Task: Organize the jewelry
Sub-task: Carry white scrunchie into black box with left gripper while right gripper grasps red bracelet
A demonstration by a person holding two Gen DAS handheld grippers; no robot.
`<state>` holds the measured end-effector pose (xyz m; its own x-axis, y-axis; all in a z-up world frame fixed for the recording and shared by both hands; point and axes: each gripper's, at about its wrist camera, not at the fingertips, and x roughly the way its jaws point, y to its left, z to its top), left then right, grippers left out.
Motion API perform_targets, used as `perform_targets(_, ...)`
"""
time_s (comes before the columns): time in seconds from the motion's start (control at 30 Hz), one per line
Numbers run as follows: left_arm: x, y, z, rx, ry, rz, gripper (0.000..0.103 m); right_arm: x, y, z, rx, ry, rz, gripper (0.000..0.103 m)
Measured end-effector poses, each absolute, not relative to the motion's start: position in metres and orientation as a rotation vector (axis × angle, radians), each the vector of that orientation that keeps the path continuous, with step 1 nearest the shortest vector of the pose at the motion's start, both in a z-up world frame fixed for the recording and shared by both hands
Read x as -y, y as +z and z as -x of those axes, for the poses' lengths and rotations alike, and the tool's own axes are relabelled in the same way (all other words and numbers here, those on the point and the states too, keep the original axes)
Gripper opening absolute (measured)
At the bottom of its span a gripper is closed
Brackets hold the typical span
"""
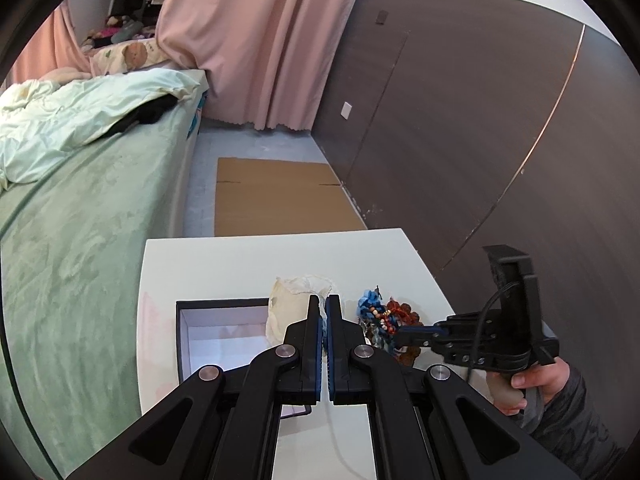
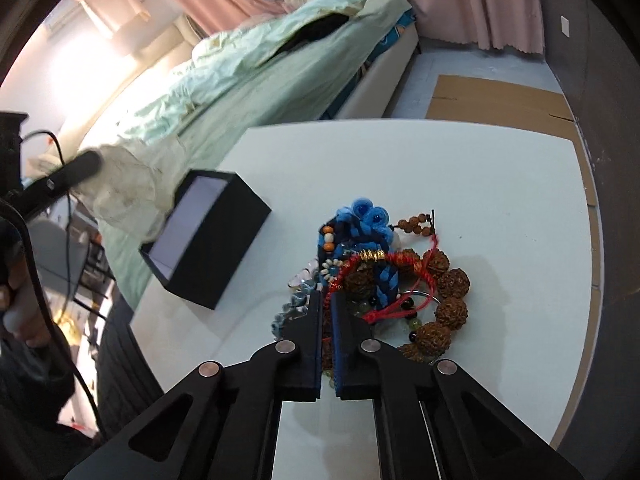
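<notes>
Home bedroom, unmade bed (image 1: 80, 200) with green bedding, pink curtains (image 1: 256, 40), dark wardrobe (image 1: 460, 140)

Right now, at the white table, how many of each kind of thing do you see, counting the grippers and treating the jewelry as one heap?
Black box: 1
Cream pouch: 1
Jewelry heap: 1
Grippers: 2, the left gripper and the right gripper
Total: 5
</notes>
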<state>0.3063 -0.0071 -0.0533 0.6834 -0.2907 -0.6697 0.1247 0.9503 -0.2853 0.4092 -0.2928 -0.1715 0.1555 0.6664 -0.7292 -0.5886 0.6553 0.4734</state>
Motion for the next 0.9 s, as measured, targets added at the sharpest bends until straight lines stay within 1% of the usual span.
perform_targets(0.2, 0.002, -0.054, -0.306, -0.782, -0.235, 0.233, 0.001, 0.310, -0.161, -0.402, -1.057, 0.899, -0.223, 0.004)
perform_targets(0.23, 0.001, -0.053, -0.306, -0.779, -0.235, 0.233, 0.001, 0.311, -0.158, -0.400, -1.049, 0.902, -0.243, 0.002)
perform_targets(0.37, -0.005, -0.053, -0.306, -0.769, -0.230, 0.236, 0.001, 0.313, -0.140, -0.391, -0.995, 0.904, -0.324, 0.002)
perform_targets(0.5, -0.015, -0.056, -0.308, -0.777, -0.225, 0.237, 0.001, 0.310, -0.125, -0.383, -0.945, 0.866, -0.331, 0.002)
perform_targets(0.57, -0.020, -0.057, -0.308, -0.779, -0.225, 0.236, 0.001, 0.307, -0.126, -0.383, -0.969, 0.801, -0.311, 0.002)
perform_targets(0.63, -0.023, -0.057, -0.308, -0.777, -0.228, 0.244, 0.001, 0.307, -0.135, -0.390, -1.051, 0.723, -0.300, 0.003)
perform_targets(0.73, -0.026, -0.059, -0.305, -0.775, -0.245, 0.246, 0.001, 0.313, -0.144, -0.386, -1.096, 0.651, -0.284, 0.005)
perform_targets(0.8, -0.028, -0.063, -0.303, -0.777, -0.254, 0.249, 0.001, 0.319, -0.151, -0.380, -1.122, 0.630, -0.310, 0.014)
perform_targets(0.83, -0.029, -0.066, -0.303, -0.781, -0.259, 0.255, 0.001, 0.323, -0.155, -0.378, -1.136, 0.615, -0.320, 0.036)
perform_targets(0.9, -0.032, -0.072, -0.302, -0.793, -0.264, 0.271, 0.001, 0.327, -0.161, -0.372, -1.149, 0.572, -0.356, 0.063)
